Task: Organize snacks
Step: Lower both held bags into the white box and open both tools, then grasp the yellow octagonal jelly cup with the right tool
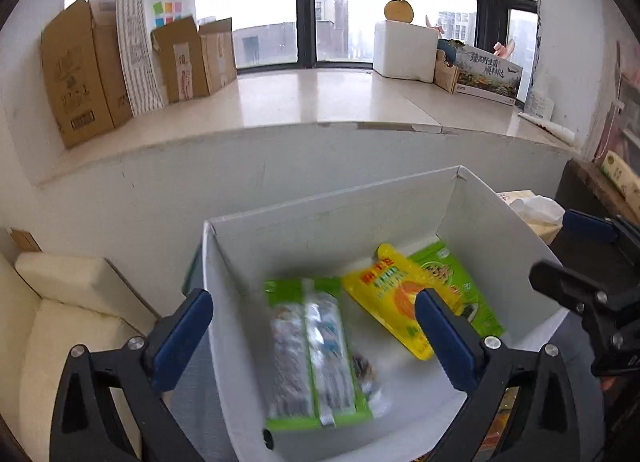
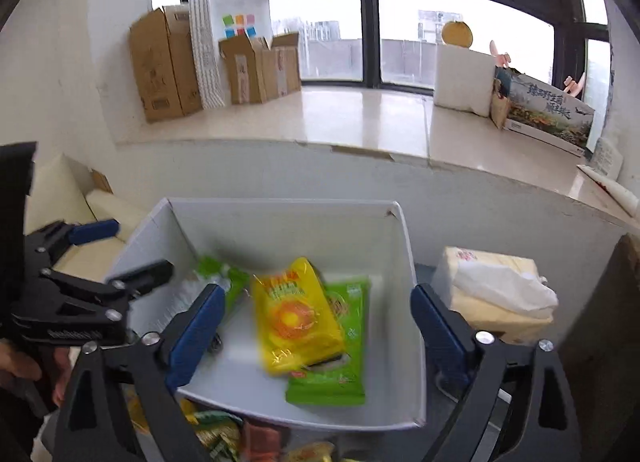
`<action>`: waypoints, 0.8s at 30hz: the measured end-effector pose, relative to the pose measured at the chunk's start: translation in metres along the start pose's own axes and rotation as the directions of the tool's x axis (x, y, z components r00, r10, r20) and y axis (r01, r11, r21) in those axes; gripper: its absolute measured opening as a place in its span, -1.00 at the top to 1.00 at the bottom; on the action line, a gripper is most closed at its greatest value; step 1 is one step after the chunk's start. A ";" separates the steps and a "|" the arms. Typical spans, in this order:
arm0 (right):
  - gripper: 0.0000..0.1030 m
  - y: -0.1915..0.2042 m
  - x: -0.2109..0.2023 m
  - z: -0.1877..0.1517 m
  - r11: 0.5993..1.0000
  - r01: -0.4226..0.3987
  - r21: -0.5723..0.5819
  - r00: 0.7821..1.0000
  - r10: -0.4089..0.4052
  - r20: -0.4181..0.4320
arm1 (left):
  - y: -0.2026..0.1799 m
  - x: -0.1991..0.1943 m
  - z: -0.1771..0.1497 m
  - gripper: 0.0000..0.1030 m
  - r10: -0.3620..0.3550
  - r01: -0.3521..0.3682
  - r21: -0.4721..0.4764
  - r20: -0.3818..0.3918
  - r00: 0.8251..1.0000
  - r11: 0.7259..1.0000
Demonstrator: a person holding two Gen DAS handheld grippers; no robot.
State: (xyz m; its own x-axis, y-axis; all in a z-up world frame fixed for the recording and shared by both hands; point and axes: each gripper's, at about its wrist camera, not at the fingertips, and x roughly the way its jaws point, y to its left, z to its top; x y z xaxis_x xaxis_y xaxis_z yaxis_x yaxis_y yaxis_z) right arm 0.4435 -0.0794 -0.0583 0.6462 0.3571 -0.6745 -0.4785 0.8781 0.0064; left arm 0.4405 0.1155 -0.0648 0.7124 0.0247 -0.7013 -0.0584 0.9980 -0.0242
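A white open box (image 1: 332, 206) (image 2: 416, 302) stands below the window ledge. Inside lie a yellow snack packet (image 1: 392, 294) (image 2: 296, 318) on top of a green packet (image 1: 460, 278) (image 2: 352, 350), and a blurred green-and-clear packet (image 1: 316, 354) (image 2: 224, 278) to their left. My left gripper (image 1: 316, 338) is open and empty, above the box over the blurred packet. My right gripper (image 2: 316, 326) is open and empty, above the box's near edge. Each gripper shows in the other's view: the right (image 1: 592, 294), the left (image 2: 92, 262).
Several more snack packets (image 2: 224, 434) lie in front of the box. A tissue pack (image 2: 500, 290) sits to its right, a cream cushion (image 1: 60, 302) to its left. Cardboard boxes (image 1: 80, 74) and a white foam box (image 1: 404, 50) stand on the ledge.
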 end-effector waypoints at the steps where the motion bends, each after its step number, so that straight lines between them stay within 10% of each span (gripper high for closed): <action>1: -1.00 0.000 -0.001 -0.002 1.000 0.006 -0.008 1.000 -0.006 -0.004 | 0.001 0.000 -0.003 -1.00 0.000 0.000 -0.006 -0.006 1.000 1.000; 14: -1.00 0.010 -0.066 -0.045 0.995 -0.096 -0.001 0.993 0.096 0.061 | -0.004 -0.077 -0.031 -1.00 -0.055 0.056 -0.006 0.064 0.996 0.998; 24: -1.00 0.018 -0.104 -0.162 0.990 -0.123 0.068 0.992 0.124 -0.007 | -0.006 -0.142 -0.163 -1.00 -0.084 0.085 -0.038 0.020 0.996 0.996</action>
State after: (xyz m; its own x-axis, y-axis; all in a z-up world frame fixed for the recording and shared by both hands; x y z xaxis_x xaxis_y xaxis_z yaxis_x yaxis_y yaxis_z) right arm 0.2716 -0.1523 -0.1077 0.5777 0.4610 -0.6736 -0.5131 0.8469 0.1396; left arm 0.2255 0.0965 -0.0809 0.7284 -0.0582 -0.6826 -0.0240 0.9936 -0.1103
